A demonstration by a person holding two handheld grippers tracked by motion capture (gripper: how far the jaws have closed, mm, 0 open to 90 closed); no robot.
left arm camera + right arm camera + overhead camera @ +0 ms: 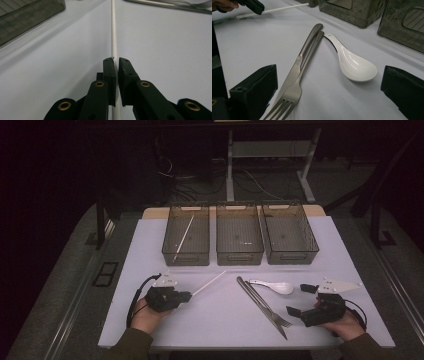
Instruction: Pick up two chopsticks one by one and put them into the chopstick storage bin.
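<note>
Left gripper view, grip: left gripper (115, 61) has its jaws clamped together on the thin white plastic chopstick (113, 30), near its end.
Where: chopstick lies low over the pale lilac table mat (225, 320), in front of the left smoky-grey plastic bin (186, 235).
Long axis: runs from the jaws up-right toward the bins in the high view (209, 283); free tip points at the gap between left and middle bin.
Risk: end-on pinch (long lever), so the stick may pivot or slip out when lifted.
Risk two: the swinging tip could catch a bin rim.
Right gripper (329, 95): jaws wide apart, empty, facing steel knife (298, 65), steel fork (308, 62), white ceramic spoon (354, 65).
</note>
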